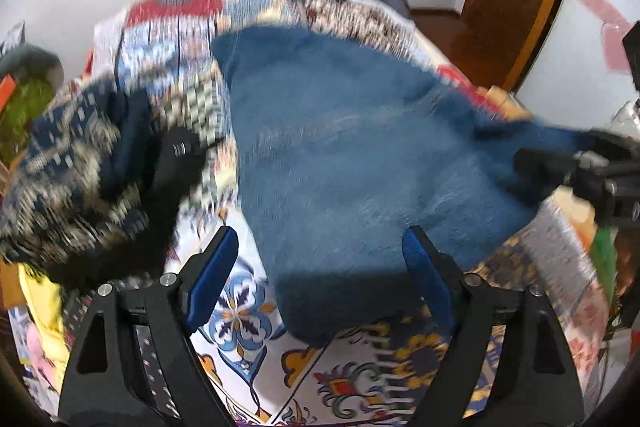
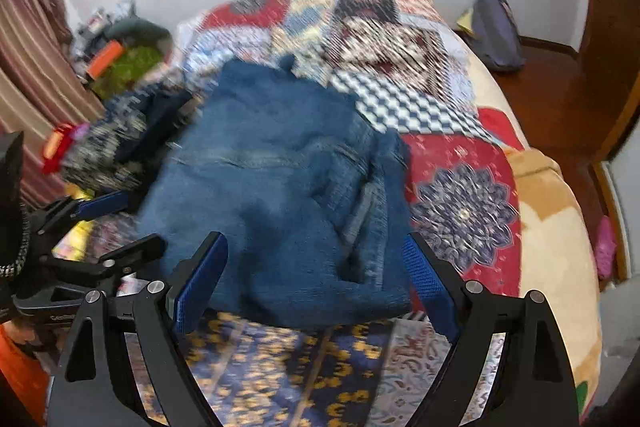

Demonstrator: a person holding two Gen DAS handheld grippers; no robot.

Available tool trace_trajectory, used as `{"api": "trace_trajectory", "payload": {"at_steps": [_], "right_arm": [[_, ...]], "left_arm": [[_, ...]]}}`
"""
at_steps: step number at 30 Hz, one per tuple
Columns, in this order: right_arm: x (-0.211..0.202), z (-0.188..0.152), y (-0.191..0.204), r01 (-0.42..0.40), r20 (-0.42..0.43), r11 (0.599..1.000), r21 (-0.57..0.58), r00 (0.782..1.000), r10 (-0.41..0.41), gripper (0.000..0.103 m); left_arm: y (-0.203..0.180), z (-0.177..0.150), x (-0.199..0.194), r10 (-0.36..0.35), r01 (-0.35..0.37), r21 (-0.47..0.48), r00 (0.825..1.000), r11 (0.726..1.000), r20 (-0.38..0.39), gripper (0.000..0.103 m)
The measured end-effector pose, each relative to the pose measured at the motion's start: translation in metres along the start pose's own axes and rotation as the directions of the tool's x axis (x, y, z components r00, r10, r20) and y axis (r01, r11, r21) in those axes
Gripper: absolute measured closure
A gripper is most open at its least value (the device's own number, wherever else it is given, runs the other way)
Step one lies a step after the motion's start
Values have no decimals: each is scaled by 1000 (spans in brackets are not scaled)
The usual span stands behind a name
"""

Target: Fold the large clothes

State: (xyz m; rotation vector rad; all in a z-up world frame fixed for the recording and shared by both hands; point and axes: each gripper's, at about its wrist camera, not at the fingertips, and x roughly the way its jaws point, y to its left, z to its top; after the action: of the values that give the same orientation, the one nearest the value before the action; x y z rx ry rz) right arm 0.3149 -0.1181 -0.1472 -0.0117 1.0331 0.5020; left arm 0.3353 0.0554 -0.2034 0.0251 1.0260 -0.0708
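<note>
A blue denim garment (image 1: 352,155) lies crumpled on the patchwork bedspread (image 1: 248,311); the picture is blurred. My left gripper (image 1: 320,267) stands open just over the garment's near edge, its blue pads (image 1: 212,279) apart from the cloth on the left side. In the right wrist view the same denim (image 2: 280,195) lies partly doubled over, its seams showing on the right. My right gripper (image 2: 316,267) is open above its near edge, with nothing pinched. The left gripper (image 2: 120,227) shows at the garment's left side. The right gripper (image 1: 560,167) shows dark at the garment's far right corner.
A heap of dark patterned clothes (image 2: 116,143) lies left of the denim on the bed. Behind it stands a basket with green and orange things (image 2: 132,63). A beige blanket (image 2: 552,211) covers the bed's right edge. A grey bag (image 2: 496,31) sits on the wooden floor.
</note>
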Motion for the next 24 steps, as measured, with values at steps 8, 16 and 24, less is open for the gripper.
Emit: {"api": "trace_trajectory", "payload": {"at_steps": [8,16,24], "right_arm": [[9,-41,-48,92,-35,995,23,995,-92,10],[-4,-55,-68,126,-90,985,116,989,-115,10],[-43,-29,-48,58,27,996,71,998,-60,8]], "left_arm": [[4,-31,14,-43,44,-54,999,998,17,9],[-7,-35,-3,26,-26,-20,999,999,43,9],[-4,-25,-33,100,-102,13,990,995,102,9]]}}
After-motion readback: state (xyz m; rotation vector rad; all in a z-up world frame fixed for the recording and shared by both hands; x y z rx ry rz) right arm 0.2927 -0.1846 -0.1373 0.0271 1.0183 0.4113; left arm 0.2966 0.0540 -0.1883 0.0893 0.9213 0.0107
